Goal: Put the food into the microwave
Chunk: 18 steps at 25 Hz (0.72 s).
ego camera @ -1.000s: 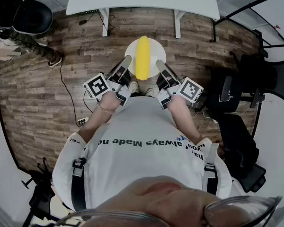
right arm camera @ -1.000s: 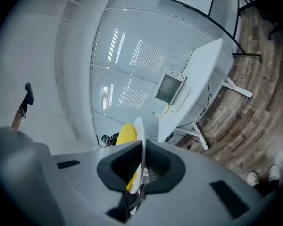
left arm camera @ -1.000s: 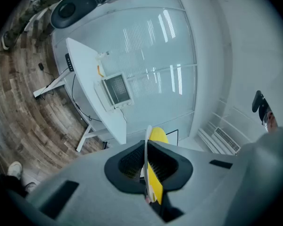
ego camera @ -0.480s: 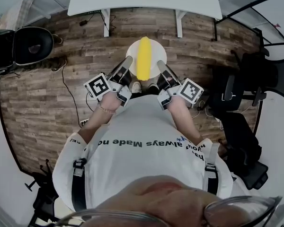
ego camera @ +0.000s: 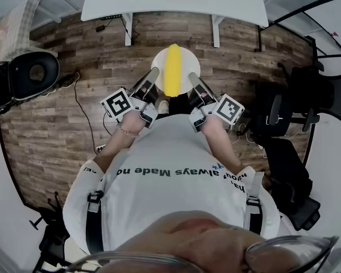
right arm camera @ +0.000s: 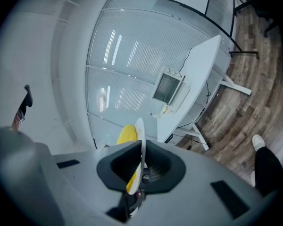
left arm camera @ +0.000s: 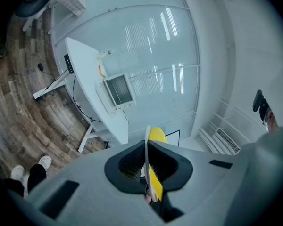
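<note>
A white plate (ego camera: 183, 63) carries a long yellow piece of food (ego camera: 171, 69) above the wooden floor, in front of me. My left gripper (ego camera: 153, 73) is shut on the plate's left rim, my right gripper (ego camera: 191, 76) on its right rim. In the left gripper view the plate's edge (left arm camera: 147, 150) stands pinched in the left gripper (left arm camera: 147, 166), with the food (left arm camera: 157, 136) behind it. The right gripper view shows the plate rim (right arm camera: 141, 134) clamped by the right gripper (right arm camera: 140, 163), food (right arm camera: 127, 133) beside it. The microwave (left arm camera: 117, 91) (right arm camera: 168, 88) sits on the white table (ego camera: 102, 1) ahead.
Black office chairs (ego camera: 310, 95) crowd the right side. Another black chair (ego camera: 28, 75) stands at the left. A cable and power strip (ego camera: 98, 147) lie on the floor to my left. The table's legs (ego camera: 127, 30) stand ahead.
The plate and both grippers have hardly shifted. The black chair at the left has slid down and left, and the legs of the person beside it have left the view.
</note>
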Tool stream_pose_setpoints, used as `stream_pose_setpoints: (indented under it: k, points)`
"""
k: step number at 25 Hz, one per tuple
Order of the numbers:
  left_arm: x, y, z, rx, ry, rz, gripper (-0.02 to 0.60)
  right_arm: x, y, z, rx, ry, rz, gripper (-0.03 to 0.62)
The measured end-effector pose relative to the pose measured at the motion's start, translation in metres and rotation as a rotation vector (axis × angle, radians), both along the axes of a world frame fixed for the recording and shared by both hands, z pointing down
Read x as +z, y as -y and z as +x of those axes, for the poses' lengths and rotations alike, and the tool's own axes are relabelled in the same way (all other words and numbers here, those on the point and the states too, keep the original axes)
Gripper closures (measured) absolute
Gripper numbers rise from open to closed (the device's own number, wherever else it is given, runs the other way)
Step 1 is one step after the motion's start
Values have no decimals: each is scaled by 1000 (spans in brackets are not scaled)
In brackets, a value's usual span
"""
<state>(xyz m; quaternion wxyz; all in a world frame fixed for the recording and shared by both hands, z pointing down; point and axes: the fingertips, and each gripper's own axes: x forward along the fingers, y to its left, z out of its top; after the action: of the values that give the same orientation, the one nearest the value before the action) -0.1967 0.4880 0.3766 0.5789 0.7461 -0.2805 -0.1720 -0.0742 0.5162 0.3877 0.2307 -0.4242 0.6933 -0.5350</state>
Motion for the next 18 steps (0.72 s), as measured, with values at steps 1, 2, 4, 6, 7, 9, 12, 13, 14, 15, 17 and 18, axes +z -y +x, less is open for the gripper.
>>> stream_pose_setpoints:
  k: [1, 2, 4, 6, 7, 9, 12, 13, 14, 15, 17, 18]
  points:
    - [0, 5, 2, -2, -9, -3, 565, 1, 5, 1, 0, 1, -2, 571]
    - [0, 10, 4, -4, -18, -9, 565, 2, 10, 2, 1, 4, -5, 571]
    - [2, 22, 7, -3, -7, -5, 565, 4, 22, 6, 2, 11, -6, 571]
    - [5, 36, 12, 0, 12, 7, 565, 5, 35, 12, -1, 10, -1, 571]
    - [5, 42, 16, -1, 9, 7, 565, 6, 42, 16, -1, 10, -1, 571]
    - [5, 55, 24, -3, 1, 3, 565, 7, 54, 23, 0, 18, -7, 571]
    - [3, 78, 38, -15, -15, -13, 565, 6, 79, 36, -4, 23, -4, 571]
    - [3, 88, 46, -20, -21, -21, 565, 5, 90, 43, -6, 26, -4, 571]
    - [2, 102, 56, -24, -21, -26, 565, 5, 104, 53, -8, 27, -6, 571]
    - [2, 117, 68, -24, -14, -26, 565, 5, 119, 65, -9, 29, -12, 571]
    - [2, 149, 92, -18, 10, -17, 565, 7, 149, 90, -7, 34, -26, 571]
    - [3, 161, 102, -17, 14, -17, 565, 8, 161, 100, -4, 35, -29, 571]
